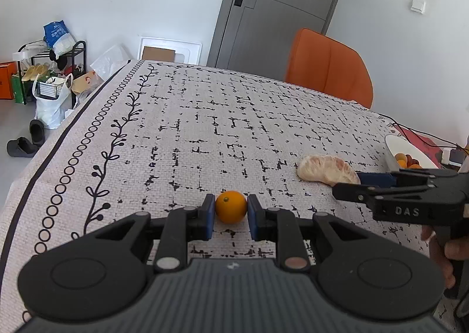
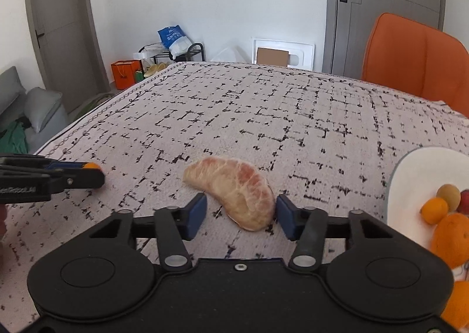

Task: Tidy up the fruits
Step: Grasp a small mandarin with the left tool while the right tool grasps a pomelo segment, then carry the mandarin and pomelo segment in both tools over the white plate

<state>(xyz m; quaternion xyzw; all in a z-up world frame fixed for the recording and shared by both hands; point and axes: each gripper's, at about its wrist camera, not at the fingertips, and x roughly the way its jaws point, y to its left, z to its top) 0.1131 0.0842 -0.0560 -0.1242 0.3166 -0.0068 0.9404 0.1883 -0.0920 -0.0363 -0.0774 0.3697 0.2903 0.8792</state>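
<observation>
A small orange (image 1: 231,206) sits between the blue pads of my left gripper (image 1: 229,215), which is shut on it just above the patterned tablecloth (image 1: 205,128). A peeled pomelo segment (image 2: 234,192) lies on the cloth; my right gripper (image 2: 241,215) is open around its near end, the right pad touching it and the left pad apart. The segment also shows in the left wrist view (image 1: 326,170), with the right gripper (image 1: 347,183) beside it. The left gripper (image 2: 91,172) with the orange shows at the left of the right wrist view.
A white bowl (image 2: 410,174) with oranges and other fruits stands at the right, also in the left wrist view (image 1: 394,147). An orange chair (image 1: 328,66) stands behind the table. Cables and a red item (image 1: 416,139) lie at the far right. The table's left edge drops to a cluttered floor.
</observation>
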